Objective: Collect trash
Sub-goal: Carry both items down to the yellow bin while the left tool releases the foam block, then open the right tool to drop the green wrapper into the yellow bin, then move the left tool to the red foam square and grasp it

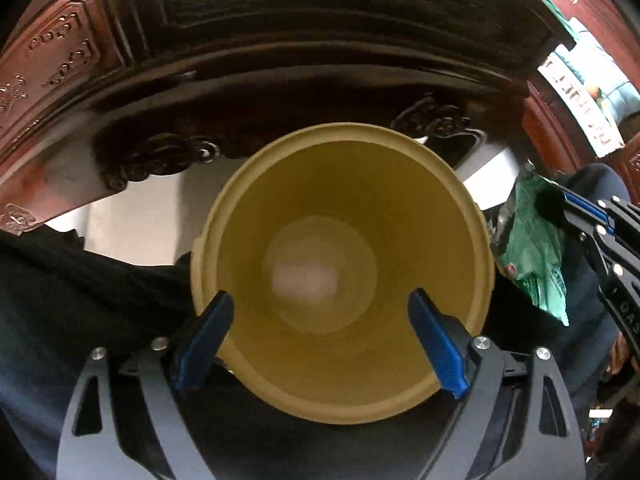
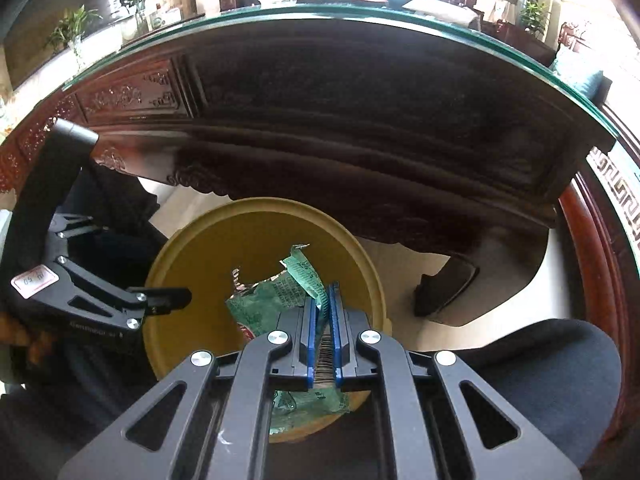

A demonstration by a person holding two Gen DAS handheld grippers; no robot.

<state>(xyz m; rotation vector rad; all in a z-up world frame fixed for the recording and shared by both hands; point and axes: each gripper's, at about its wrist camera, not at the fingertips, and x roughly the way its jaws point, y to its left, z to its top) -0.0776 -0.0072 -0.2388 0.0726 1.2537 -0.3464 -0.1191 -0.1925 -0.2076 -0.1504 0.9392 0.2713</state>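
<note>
A yellow round bin fills the left wrist view, seen from above, with nothing visible inside. My left gripper has its blue fingers spread wide over the bin's near rim, touching nothing that I can see. My right gripper is shut on a crumpled green snack wrapper and holds it above the bin's mouth. In the left wrist view the wrapper and the right gripper show at the right, just beside the bin's rim.
A dark carved wooden table with a glass top edge arches over and behind the bin. Pale floor lies under it. Dark fabric sits at the right. The left gripper's body shows at the left.
</note>
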